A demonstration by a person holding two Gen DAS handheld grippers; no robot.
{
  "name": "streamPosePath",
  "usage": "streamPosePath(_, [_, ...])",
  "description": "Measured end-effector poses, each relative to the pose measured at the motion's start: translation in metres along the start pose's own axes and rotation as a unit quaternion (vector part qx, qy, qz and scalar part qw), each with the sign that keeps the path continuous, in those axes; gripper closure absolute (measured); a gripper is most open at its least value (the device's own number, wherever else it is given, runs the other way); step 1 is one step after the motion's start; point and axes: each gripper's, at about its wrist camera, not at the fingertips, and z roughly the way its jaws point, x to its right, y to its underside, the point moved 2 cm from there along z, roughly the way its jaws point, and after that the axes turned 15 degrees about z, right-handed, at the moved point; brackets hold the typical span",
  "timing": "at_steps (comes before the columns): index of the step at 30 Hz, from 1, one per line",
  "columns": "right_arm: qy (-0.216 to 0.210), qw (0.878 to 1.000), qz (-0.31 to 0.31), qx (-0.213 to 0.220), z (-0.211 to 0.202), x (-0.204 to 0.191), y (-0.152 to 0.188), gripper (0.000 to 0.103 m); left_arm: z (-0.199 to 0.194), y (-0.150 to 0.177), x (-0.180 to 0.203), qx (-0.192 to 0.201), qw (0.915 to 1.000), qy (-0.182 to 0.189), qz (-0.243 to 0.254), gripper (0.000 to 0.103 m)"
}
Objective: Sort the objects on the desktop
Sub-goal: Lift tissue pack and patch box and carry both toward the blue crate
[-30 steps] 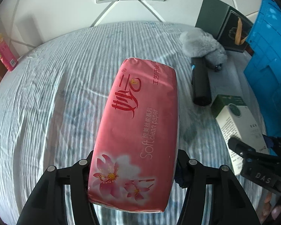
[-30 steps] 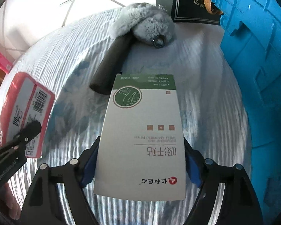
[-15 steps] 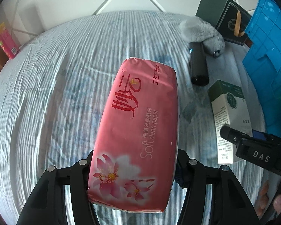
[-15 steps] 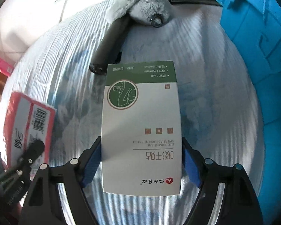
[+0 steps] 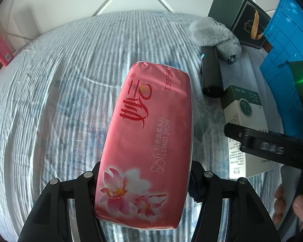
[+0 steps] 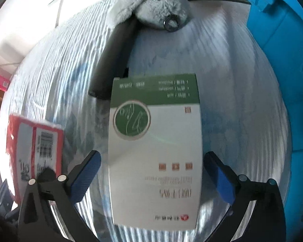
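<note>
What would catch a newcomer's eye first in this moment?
The pink tissue pack fills the middle of the left wrist view, clamped in the left gripper. In the right wrist view, the green-and-white box lies between the right gripper's spread blue fingers. A blue crate sits at the right, a grey plush toy beyond.

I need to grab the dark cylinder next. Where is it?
In the left wrist view, the dark cylinder lies right of the pink tissue pack, between the grey plush toy and the green-and-white box.
</note>
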Motion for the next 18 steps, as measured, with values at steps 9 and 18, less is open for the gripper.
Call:
streamPosePath(9, [0.017, 0.995, -0.064, 0.073, -0.068, 0.011, 0.018, 0.027, -0.042, 0.006, 0.004, 0.041, 0.9991, -0.003, 0.012, 0.045])
streamPosePath(18, [-0.041, 0.984, -0.094, 0.146, -0.183, 0.048, 0.036, 0.027, -0.155, 0.029, 0.003, 0.136, 0.9905, -0.013, 0.017, 0.045])
